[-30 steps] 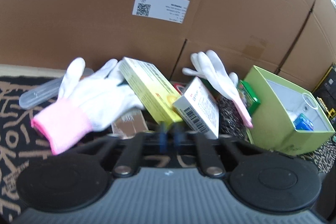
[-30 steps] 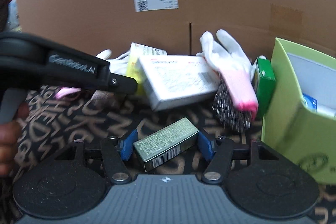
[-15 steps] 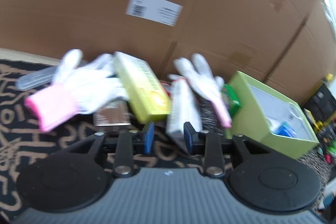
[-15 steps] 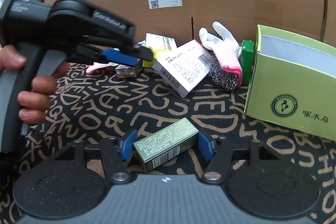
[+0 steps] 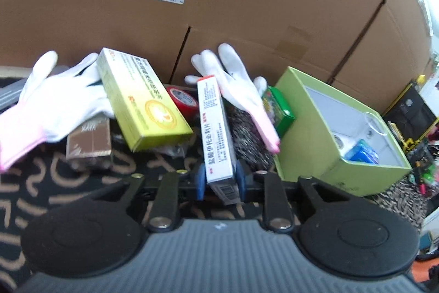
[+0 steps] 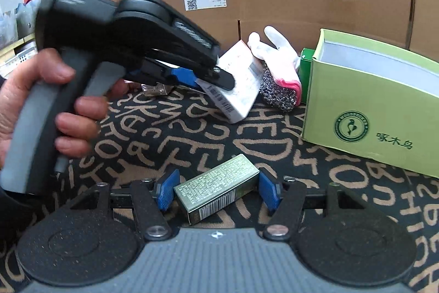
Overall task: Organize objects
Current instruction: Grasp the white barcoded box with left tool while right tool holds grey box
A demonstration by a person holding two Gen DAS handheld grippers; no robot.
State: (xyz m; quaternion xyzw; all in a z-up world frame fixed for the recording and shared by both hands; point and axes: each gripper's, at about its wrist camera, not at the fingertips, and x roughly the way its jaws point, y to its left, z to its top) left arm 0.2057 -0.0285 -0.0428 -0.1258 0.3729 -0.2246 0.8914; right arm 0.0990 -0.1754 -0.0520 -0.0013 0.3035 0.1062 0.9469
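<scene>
A white medicine box (image 5: pixel 216 128) stands on its edge between the blue pads of my left gripper (image 5: pixel 219 180). The jaws are closing and the pads press on its near end. In the right wrist view a hand holds that left gripper (image 6: pixel 211 80), clamped on the same white box (image 6: pixel 242 84) just above the patterned cloth. My right gripper (image 6: pixel 218 190) is shut on a small green-silver box (image 6: pixel 219 181), held crosswise between its pads. An open light green box (image 5: pixel 310 128) stands to the right, also seen in the right wrist view (image 6: pixel 370 111), with a blue packet (image 5: pixel 362 153) inside.
A pile lies against the cardboard cartons (image 5: pixel 219 4): a yellow box (image 5: pixel 140 106), two white gloves (image 5: pixel 55 100) (image 5: pixel 233 84), a red tape roll (image 5: pixel 182 100), a brown box (image 5: pixel 89 139), a steel scourer (image 5: pixel 249 136) and a green tin (image 5: pixel 278 111). A black cloth with tan letters (image 6: pixel 192 133) covers the table.
My left gripper opened, moved in on the white box and closed around it; the box now stands on edge. My right gripper drew back from the pile with the small box.
</scene>
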